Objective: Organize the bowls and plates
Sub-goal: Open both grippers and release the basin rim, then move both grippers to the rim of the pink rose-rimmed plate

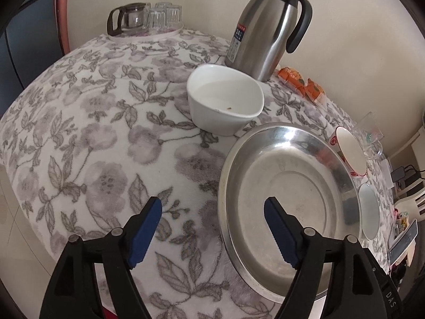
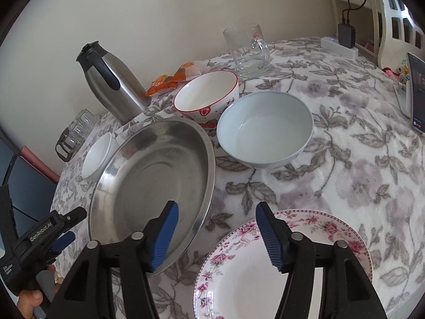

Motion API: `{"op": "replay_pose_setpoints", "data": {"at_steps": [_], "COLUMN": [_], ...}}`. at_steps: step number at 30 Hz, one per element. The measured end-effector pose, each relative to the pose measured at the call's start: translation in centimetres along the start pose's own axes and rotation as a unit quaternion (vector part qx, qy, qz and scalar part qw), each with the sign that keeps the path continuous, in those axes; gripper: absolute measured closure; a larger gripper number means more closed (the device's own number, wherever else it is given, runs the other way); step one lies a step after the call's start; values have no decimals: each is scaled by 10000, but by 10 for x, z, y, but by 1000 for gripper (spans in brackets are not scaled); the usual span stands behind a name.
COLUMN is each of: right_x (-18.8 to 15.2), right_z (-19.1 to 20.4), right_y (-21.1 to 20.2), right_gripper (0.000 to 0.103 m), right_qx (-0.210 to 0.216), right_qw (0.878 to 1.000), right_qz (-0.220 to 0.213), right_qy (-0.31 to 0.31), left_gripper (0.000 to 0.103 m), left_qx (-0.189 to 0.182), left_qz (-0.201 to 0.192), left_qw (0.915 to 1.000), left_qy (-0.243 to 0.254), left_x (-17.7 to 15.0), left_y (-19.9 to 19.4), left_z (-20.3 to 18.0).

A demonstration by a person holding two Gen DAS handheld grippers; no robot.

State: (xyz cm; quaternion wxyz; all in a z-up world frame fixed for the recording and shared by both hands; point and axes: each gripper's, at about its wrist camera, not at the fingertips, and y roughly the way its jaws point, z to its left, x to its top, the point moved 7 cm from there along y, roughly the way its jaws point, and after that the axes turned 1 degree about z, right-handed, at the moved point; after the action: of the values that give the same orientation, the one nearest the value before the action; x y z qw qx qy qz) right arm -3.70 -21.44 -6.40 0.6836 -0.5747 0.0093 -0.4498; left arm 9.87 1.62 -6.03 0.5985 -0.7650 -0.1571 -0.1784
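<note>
Both point steeply down at the table point(image 1: 93, 138). The left hand-held gripper point(image 1: 212, 212) gapes wide astride the steel plate's point(image 1: 287, 186) near-left rim, gripping nothing. The right hand-held gripper point(image 2: 216, 214) stands wide between steel plate and floral plate point(image 2: 332, 228), whose near edge is cut off.

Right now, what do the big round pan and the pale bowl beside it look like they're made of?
Big round pan: likely stainless steel, brushed and dull, mirroring nearby things on its rim. Pale bowl: probably glazed ceramic or porcelain, glossy with soft highlights; melamine can't be ruled out.
</note>
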Motion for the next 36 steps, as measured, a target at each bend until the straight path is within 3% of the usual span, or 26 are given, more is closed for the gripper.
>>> {"op": "replay_pose_setpoints", "data": {"at_steps": [2, 8, 14, 21, 25, 33, 36], "right_x": [-3, -10, -13, -15, -13, -12, -11], "right_z": [1, 5, 7, 9, 12, 15, 14], "right_y": [-2, -8, -16, -26, -41, -61, -71], "right_gripper": [29, 21, 0, 0, 0, 0, 0], "right_qx": [-36, -156, -224, -268, -322, -249, -411], "right_qw": [10000, 9996, 9991, 9982, 9960, 9932, 9899], "right_qz": [-34, -82, -192, -345, -670, -925, -1105], "right_qy": [-26, -207, -309, -407, -489, -654, -793], "left_gripper": [8, 5, 5, 5, 5, 5, 5], "left_qx": [45, 147, 194, 83, 40, -428, -366], "left_qz": [-98, -435, -636, -936, -1015, -1493, -1657], "left_qw": [9999, 9986, 9966, 9931, 9909, 9796, 9768], "left_qy": [62, 258, 482, 698, 888, 1274, 1305], "left_x": [-1, -1, -4, -7, -11, -19, -22], "left_y": [-5, -19, -28, -43, -51, -81, -89], "left_z": [-1, -3, -8, -17, -25, -51, -56]}}
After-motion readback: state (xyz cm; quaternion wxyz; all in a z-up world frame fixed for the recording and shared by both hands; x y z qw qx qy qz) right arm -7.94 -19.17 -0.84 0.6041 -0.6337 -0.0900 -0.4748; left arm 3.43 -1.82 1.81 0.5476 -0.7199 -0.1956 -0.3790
